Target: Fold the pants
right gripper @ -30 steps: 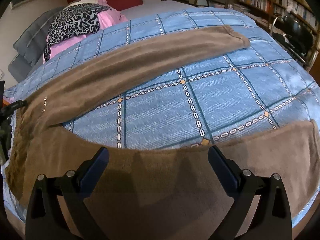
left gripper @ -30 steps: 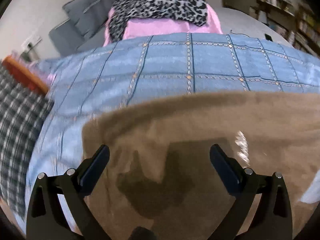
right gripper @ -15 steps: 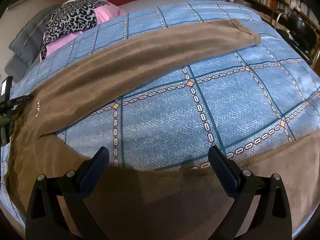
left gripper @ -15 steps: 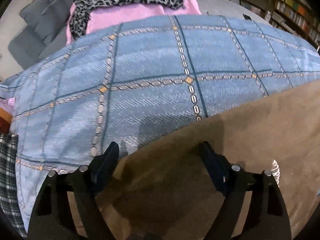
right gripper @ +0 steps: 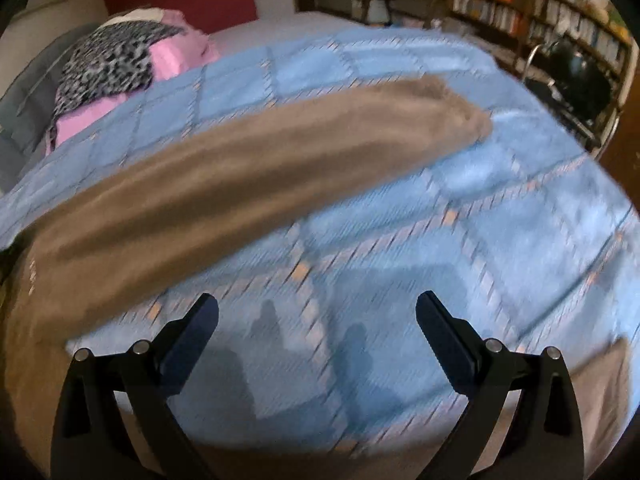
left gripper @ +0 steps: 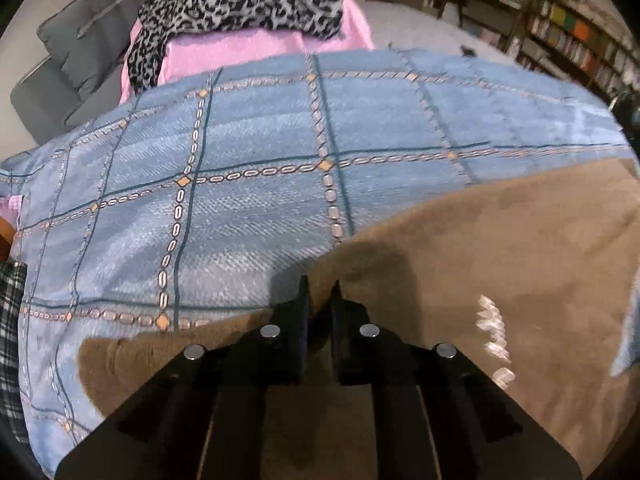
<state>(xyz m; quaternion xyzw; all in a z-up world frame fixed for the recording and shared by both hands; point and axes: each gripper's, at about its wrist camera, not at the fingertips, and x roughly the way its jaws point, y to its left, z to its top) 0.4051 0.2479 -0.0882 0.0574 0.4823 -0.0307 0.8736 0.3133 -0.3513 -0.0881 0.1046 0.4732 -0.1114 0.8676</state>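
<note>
Brown pants point(left gripper: 500, 248) lie spread on a blue checked bedspread point(left gripper: 248, 184). My left gripper point(left gripper: 319, 292) is shut on the top edge of the pants at the waist end. In the right wrist view one long brown leg point(right gripper: 248, 168) stretches across the bedspread point(right gripper: 480, 220) from left to upper right. My right gripper point(right gripper: 316, 312) is open and empty, above bare bedspread between the two legs; the near leg shows only as brown strips at the lower right point(right gripper: 600, 392) and bottom edge. This view is motion-blurred.
A pink and leopard-print pile point(left gripper: 240, 12) and grey cushions point(left gripper: 68, 64) sit at the head of the bed. Bookshelves point(right gripper: 540, 12) and a dark chair point(right gripper: 580, 80) stand to the right. Plaid cloth point(left gripper: 10, 340) hangs at the left edge.
My left gripper has closed on the pants' edge; it was open before. My right gripper has moved forward off the near leg, over bare bedspread, still open.
</note>
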